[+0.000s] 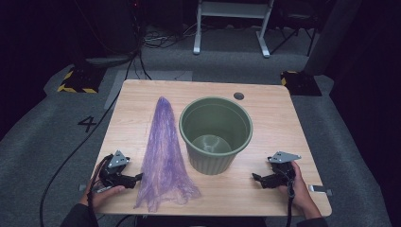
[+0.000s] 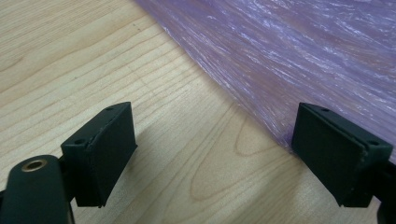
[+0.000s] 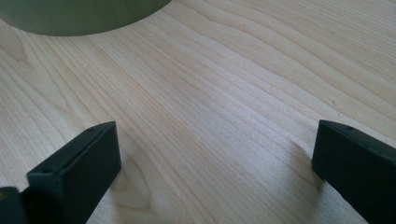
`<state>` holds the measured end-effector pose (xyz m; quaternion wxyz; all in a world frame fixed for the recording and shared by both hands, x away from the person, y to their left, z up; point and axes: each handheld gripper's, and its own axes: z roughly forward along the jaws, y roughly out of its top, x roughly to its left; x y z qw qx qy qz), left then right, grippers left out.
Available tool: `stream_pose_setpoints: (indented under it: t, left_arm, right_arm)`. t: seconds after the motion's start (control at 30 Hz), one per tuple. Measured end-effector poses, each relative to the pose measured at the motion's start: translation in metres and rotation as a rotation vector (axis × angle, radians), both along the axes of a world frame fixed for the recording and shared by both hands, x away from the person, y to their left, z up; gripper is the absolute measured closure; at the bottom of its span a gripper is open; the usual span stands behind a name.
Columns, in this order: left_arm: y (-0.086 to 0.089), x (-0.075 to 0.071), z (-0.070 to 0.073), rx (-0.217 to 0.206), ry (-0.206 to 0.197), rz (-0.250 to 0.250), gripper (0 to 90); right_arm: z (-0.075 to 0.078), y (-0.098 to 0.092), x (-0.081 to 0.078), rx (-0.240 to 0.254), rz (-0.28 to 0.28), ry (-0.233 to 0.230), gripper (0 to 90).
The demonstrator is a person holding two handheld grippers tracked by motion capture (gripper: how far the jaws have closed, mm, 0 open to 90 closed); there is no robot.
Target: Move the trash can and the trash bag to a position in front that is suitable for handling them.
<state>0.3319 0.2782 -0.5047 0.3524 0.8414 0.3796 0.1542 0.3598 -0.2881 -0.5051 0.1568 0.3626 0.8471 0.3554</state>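
Note:
A green ribbed bin (image 1: 215, 135) stands upright and empty in the middle of the wooden table (image 1: 279, 118). To its left lies a thin purple plastic bag (image 1: 163, 156), spread flat, narrow at the far end and wide at the near end. My left gripper (image 1: 137, 178) rests on the table beside the bag's near left edge, jaws wide apart with nothing between them; in the left gripper view the purple bag (image 2: 289, 51) reaches up to the right jaw. My right gripper (image 1: 257, 178) lies near the front right, open over bare wood, with the bin's base (image 3: 79, 16) ahead.
A cable hole (image 1: 239, 96) sits near the table's far edge. Cables trail off the near edge from both grippers. Beyond the table are grey carpet, a white frame's legs (image 1: 231, 28) and yellow-black striped bases (image 1: 75, 80).

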Motion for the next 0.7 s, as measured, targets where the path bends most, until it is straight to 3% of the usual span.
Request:
stream_pose_setpoints:
  t: [0.17,0.27,0.4,0.43,0.6,0.7]
  left_arm:
    - [0.000,0.000,0.000,-0.004,0.002,-0.003,13.0]
    - [0.000,0.000,0.000,-0.002,0.001,-0.002,13.2]
    - [-0.001,0.000,0.000,-0.001,-0.002,0.002,13.6]
    - [-0.001,0.000,0.000,0.002,-0.004,0.001,13.6]
    - [-0.001,0.000,0.000,-0.003,-0.003,-0.001,13.5]
    - [-0.001,0.000,0.000,-0.001,-0.004,-0.005,13.5]
  right_arm:
    - [0.000,0.000,-0.002,-0.006,-0.005,-0.025,3.8]
    - [0.002,-0.003,-0.002,0.016,-0.029,-0.045,20.1]
    - [0.004,-0.006,-0.003,0.045,0.002,-0.049,15.5]
    - [0.010,-0.007,-0.006,0.071,0.030,-0.077,19.9]
    - [0.030,-0.001,-0.012,0.068,0.050,-0.142,21.9]
    - [0.047,0.002,-0.014,0.097,0.058,-0.192,21.6]
